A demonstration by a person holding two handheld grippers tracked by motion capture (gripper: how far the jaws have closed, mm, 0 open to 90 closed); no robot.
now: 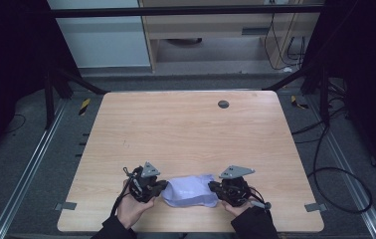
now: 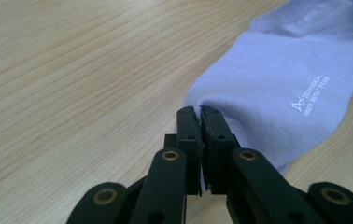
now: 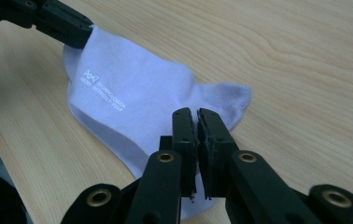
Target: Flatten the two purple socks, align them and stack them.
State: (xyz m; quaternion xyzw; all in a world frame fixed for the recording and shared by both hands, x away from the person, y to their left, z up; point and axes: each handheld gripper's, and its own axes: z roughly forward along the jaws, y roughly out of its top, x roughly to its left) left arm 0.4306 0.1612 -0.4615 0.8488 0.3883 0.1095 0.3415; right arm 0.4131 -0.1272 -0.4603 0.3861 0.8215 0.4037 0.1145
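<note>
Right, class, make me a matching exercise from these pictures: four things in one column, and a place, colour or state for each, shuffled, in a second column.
Things:
1. sock
2. left gripper
3. right gripper
4. round grey disc

Descriptions:
A. shut on the sock's end at the right of the high view
B. pale lilac, with small white lettering
C. on the table near its far edge
D. shut on the sock's end at the left of the high view

Pairs: 1-B, 2-D, 3-A, 4-C
</note>
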